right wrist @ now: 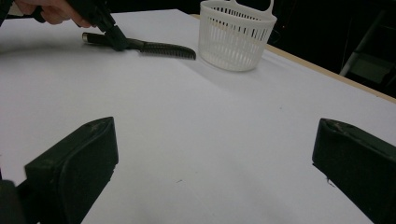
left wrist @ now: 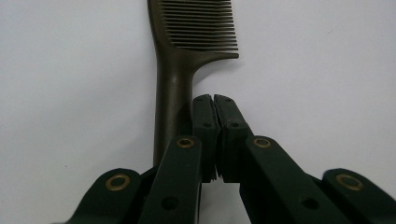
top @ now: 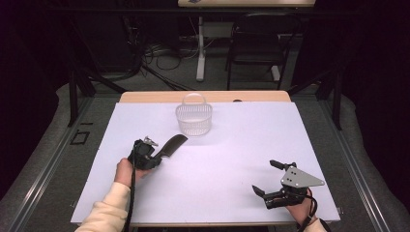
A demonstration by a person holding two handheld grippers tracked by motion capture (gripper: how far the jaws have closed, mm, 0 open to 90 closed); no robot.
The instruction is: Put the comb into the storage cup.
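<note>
- Left gripper [top: 155, 155] sits low on the white sheet [top: 232, 145], jaws clenched together w/ nothing between them
- Dark comb [top: 170, 145] lies flat on the sheet, handle running right alongside the left jaw, teeth end pointing away toward the basket [top: 194, 119]
- Left gripper view, close up: comb [left wrist: 175, 88] handle passes just left of the closed jaw tips, looks touching the left jaw's outer side, not gripped; comb teeth fan out to the right up top
- High view gives the layout: white basket near the far table edge, a little beyond the comb's teeth end, apart from it
- Right gripper [top: 270, 178] at the near right of the sheet, well apart from the comb, jaws spread wide & holding nothing
- Right gripper view, side-on look: comb [right wrist: 149, 46] flat on the sheet, left gripper [right wrist: 114, 39] tip down on its handle, hand [right wrist: 53, 10] above, basket [right wrist: 236, 35] just beside the teeth end
</note>
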